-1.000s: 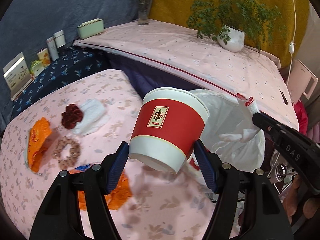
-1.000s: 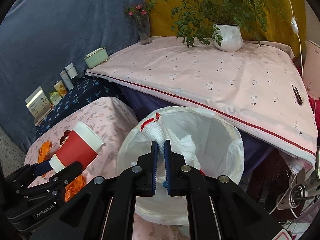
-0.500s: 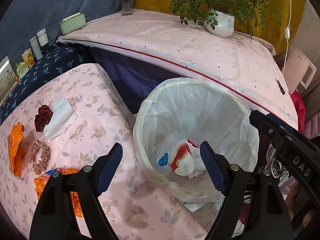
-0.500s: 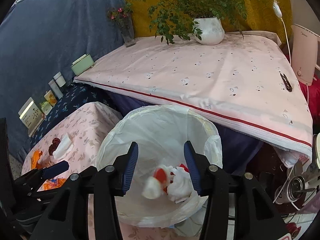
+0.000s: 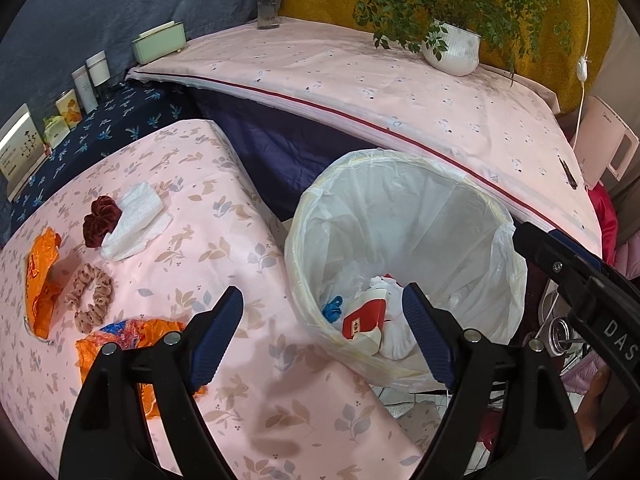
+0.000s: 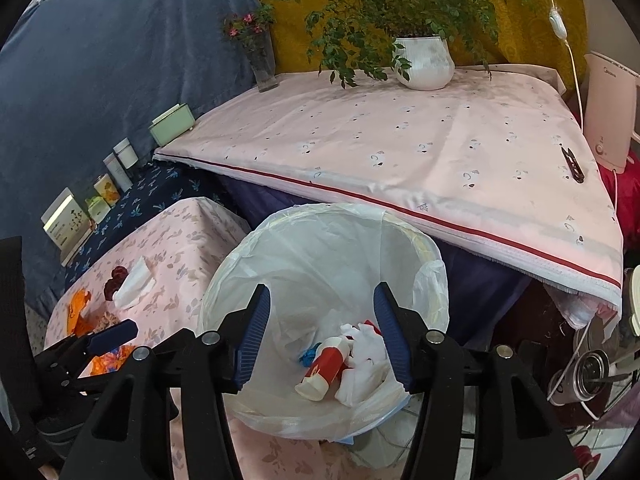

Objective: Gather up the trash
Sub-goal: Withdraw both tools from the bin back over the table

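- Back wall: blue-grey cloth [image 6: 100, 80] at left, mustard-yellow cloth [image 6: 532, 12] at right.
- Raised platform under pale pink sheet [image 6: 400, 152], red stripe along edge.
- Low table in pink leaf-print cover [image 5: 224, 240].
- Potted plant [image 6: 424, 62], flower vase [image 6: 262, 62] along wall.

Thin translucent white plastic bin liner [image 5: 420, 216], glossy, wrinkled. Red-and-white paper cup [image 5: 362, 318], smooth, slight sheen. Pink leaf-print cloth over worktop [image 5: 224, 248], matt. Crumpled orange plastic wrapper [image 5: 40, 276], shiny. White paper tissue [image 5: 138, 220], matt, textured.
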The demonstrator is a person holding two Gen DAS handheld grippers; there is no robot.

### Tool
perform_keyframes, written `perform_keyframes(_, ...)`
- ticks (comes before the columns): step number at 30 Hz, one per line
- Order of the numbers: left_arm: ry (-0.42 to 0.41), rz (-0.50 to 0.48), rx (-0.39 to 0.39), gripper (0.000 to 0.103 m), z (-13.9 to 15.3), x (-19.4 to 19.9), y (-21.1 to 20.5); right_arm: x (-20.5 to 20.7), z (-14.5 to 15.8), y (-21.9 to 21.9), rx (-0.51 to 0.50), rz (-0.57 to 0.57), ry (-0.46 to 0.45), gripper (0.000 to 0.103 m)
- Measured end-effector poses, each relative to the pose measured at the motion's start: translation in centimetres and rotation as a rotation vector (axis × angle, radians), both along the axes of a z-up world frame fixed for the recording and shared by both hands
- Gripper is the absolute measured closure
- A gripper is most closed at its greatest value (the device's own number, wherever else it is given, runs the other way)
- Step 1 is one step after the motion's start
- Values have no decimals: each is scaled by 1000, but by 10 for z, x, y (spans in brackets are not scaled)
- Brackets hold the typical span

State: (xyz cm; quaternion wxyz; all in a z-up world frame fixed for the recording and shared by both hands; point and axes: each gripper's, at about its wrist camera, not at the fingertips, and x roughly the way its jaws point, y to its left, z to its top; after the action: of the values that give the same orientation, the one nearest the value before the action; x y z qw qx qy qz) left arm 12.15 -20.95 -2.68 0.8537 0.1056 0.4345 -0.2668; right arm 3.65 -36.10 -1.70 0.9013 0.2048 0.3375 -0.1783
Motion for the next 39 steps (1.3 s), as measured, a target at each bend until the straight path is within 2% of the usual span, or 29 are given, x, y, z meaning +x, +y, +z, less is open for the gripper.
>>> perform_keyframes(12, -14, 54, -18, 22, 8, 1, 34, 4, 4, 27, -25, 39, 10, 45)
perform_keyframes(14, -15, 62, -20, 22, 9, 1, 40, 5, 5, 31, -28, 42, 9, 38)
perform_keyframes(25, -16, 134, -26, 21, 8, 6, 81, 12, 9, 60, -42, 82, 6, 34)
perform_keyframes(28, -27, 164, -29, 17, 10, 6, 94, 13, 10, 73, -60, 97, 9, 34)
perform_keyframes(36, -43, 254, -40, 17, 11, 9, 135, 19, 6, 108, -79, 151, 35, 33)
perform_keyframes(39, -52, 293, -40, 17, 12, 9, 151, 21, 6, 123, -88, 166, 39, 27)
